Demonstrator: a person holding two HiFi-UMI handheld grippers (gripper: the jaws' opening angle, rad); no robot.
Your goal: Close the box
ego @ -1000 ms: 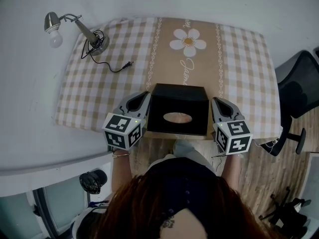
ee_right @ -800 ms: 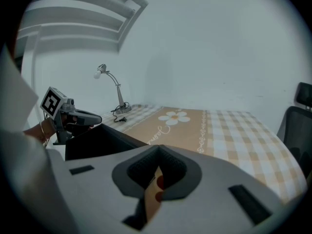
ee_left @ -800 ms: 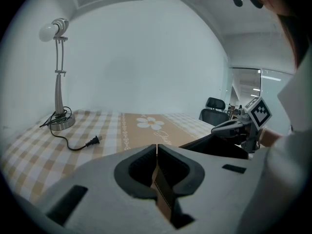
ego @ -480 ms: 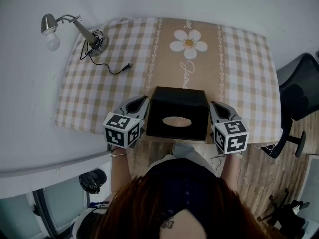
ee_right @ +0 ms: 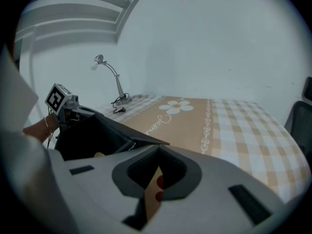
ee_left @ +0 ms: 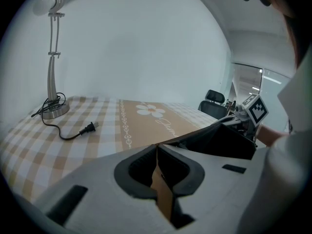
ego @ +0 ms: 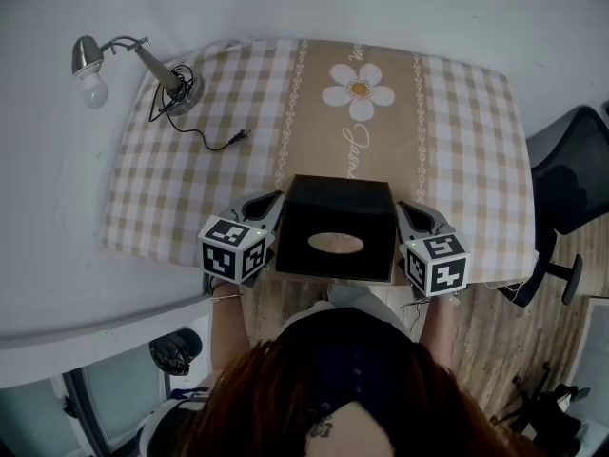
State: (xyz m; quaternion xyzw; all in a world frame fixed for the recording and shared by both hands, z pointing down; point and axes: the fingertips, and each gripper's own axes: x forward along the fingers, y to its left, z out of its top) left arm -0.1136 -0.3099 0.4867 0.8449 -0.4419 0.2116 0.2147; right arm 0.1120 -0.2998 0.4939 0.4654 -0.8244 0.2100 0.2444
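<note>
At the 6 o'clock edge of the surface (ego: pixel 457 141), a black box (ego: pixel 335 219) sits between two hand-held grippers, with an oval opening (ego: pixel 335 244) showing in its top. I cannot tell whether it rests on the surface or hangs just off it, because the person's hair (ego: pixel 324 398) hides the near edge. The left hand-held gripper (ee_left: pixel 156 149), at the box's 9 o'clock, has its jaws pressed together on a brown left flap (ee_left: pixel 162 189). The right hand-held gripper (ee_right: pixel 158 152), at 3 o'clock, pinches a right flap (ee_right: pixel 153 189) marked with red dots. Neither flap can be seen from above. A lamp (ego: pixel 143 60) stands at 10 o'clock, its plug (ego: pixel 238 137) lying loose nearby. A chair (ego: pixel 571 174) at 3 o'clock is cut off by the frame.
</note>
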